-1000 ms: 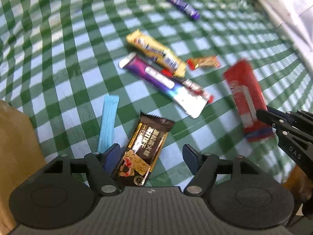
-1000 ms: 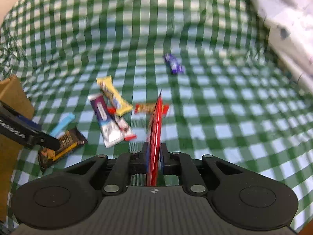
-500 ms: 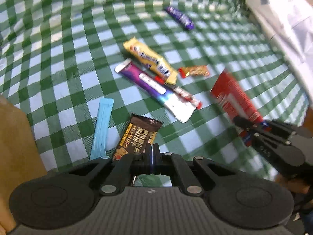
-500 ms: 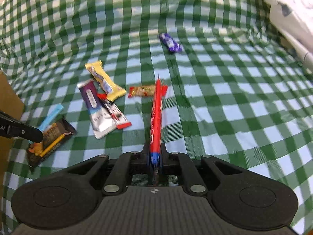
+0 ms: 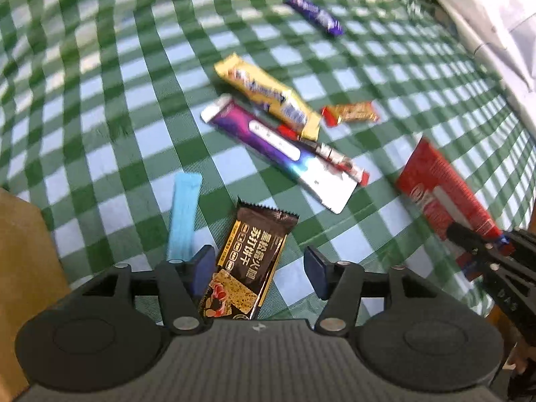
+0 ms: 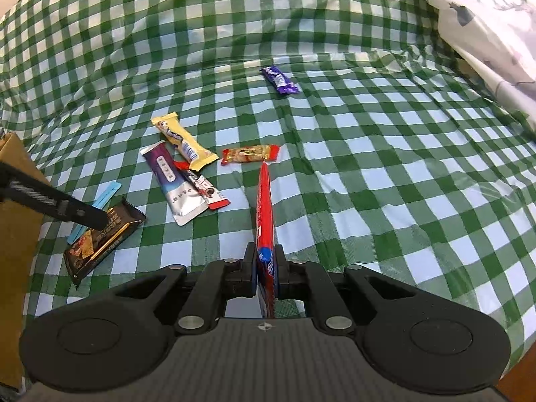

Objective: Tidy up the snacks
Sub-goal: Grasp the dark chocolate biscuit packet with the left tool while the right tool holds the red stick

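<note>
Right wrist: tool (image 6: 265,269) pinches red packet (image 6: 264,201) (edge-on).

I can't see the near end of the dark cracker pack (image 5: 249,261) because my left hand-held gripper (image 5: 259,273) covers it, the brown box (image 5: 23,268) is cut off at the left edge, and the far snacks look blurry.

Your two handheld grippers: matte black housings.
Each left gripper (image 5: 259,269) and right gripper (image 6: 266,269) shows ribbed grey top, round side discs, silver pivot screws, blue pads (image 5: 202,268).
</note>
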Demonstrator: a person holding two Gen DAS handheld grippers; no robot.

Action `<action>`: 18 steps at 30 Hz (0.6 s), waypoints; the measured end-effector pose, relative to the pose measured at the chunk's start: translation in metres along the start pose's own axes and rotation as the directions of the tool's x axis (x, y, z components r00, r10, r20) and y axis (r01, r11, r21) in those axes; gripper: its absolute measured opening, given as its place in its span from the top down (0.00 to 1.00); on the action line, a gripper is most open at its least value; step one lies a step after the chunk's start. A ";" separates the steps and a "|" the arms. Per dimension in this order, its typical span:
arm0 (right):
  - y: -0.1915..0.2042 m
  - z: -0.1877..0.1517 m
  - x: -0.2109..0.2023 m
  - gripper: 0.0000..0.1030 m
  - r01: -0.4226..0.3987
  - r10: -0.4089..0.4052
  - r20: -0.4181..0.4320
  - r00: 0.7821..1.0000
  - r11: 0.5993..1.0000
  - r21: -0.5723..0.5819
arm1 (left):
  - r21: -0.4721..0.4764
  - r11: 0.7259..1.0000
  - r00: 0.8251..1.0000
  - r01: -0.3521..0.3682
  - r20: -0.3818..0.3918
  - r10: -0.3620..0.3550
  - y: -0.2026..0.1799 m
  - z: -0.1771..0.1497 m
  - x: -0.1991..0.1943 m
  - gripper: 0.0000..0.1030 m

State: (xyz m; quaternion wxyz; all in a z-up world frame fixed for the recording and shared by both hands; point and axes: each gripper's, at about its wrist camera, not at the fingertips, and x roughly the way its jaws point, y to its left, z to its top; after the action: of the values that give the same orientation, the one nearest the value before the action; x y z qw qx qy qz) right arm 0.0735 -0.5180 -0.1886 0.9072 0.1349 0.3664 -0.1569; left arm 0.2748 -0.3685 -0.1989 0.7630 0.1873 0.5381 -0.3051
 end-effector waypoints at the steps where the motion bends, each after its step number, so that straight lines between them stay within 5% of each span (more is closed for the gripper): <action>1: 0.001 0.000 0.002 0.92 0.001 -0.001 -0.004 1.000 1.000 -0.005 | 0.016 1.000 1.000 -0.009 -0.015 0.010 -0.001 -0.001 0.007 0.38; 7: -0.005 -0.005 0.023 0.90 0.004 -0.003 -0.056 0.998 1.000 0.012 | 0.019 0.998 0.997 -0.054 -0.047 0.055 0.003 -0.013 0.028 0.36; 8: -0.006 -0.006 0.026 0.89 0.005 -0.004 -0.060 0.998 1.000 0.016 | 0.014 0.998 0.998 -0.059 -0.038 0.059 0.004 -0.013 0.026 0.53; 10: -0.008 -0.007 0.032 0.89 -0.001 0.002 -0.069 0.998 1.000 0.023 | -0.008 0.999 0.999 -0.044 -0.031 0.044 0.006 -0.013 0.019 0.59; 18: -0.001 -0.001 0.002 0.91 -0.022 0.023 -0.014 1.000 0.998 0.057 | -0.121 0.991 0.994 0.051 0.106 -0.038 0.004 -0.036 -0.064 0.59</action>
State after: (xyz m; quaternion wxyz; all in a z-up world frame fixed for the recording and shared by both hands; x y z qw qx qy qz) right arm 0.0736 -0.5190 -0.1906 0.9020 0.1658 0.3669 -0.1561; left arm 0.2372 -0.3264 -0.1514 0.7930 0.1116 0.5199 -0.2974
